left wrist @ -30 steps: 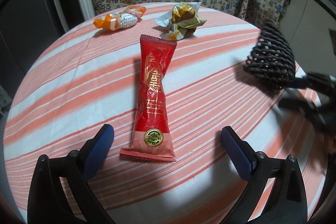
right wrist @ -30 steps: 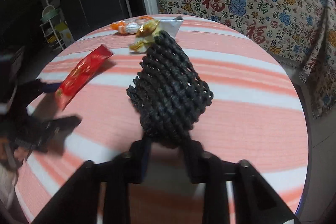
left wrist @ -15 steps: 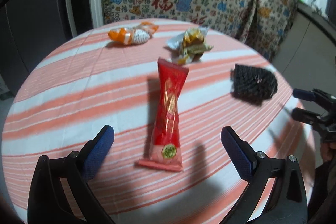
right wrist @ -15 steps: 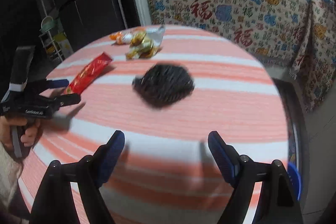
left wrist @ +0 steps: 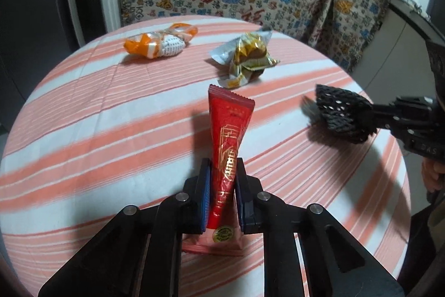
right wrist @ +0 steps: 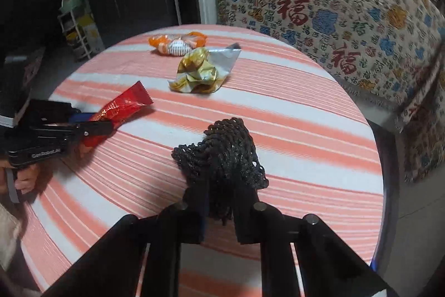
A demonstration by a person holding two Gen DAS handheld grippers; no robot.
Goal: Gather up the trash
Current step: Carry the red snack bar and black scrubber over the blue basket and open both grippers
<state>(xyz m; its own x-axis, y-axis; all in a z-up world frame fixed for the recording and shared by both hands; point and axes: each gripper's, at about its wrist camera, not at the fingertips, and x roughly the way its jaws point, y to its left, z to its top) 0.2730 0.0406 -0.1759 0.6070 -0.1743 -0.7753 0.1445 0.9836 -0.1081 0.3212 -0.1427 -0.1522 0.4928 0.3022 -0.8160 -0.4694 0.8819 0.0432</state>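
Note:
My left gripper (left wrist: 222, 183) is shut on a long red wrapper (left wrist: 229, 135) with gold print; the wrapper's far end sticks up past the fingers. From the right wrist view the same red wrapper (right wrist: 122, 109) sits pinched in the left gripper (right wrist: 98, 124) at the table's left. My right gripper (right wrist: 219, 199) is shut on a black net bag (right wrist: 225, 155), whose crumpled body rests on the striped cloth. In the left wrist view the net bag (left wrist: 342, 113) shows at the right with the right gripper behind it.
A round table (left wrist: 111, 107) with a pink and white striped cloth carries a crumpled gold and silver wrapper (left wrist: 247, 57) and an orange and white wrapper (left wrist: 161, 43) at the far side. A patterned cloth (right wrist: 333, 4) drapes furniture behind. A hand (right wrist: 25, 177) holds the left gripper.
Both grippers stood open half a second ago. The left one has shut on the red wrapper and the right one on the net bag, which had been lying loose on the table.

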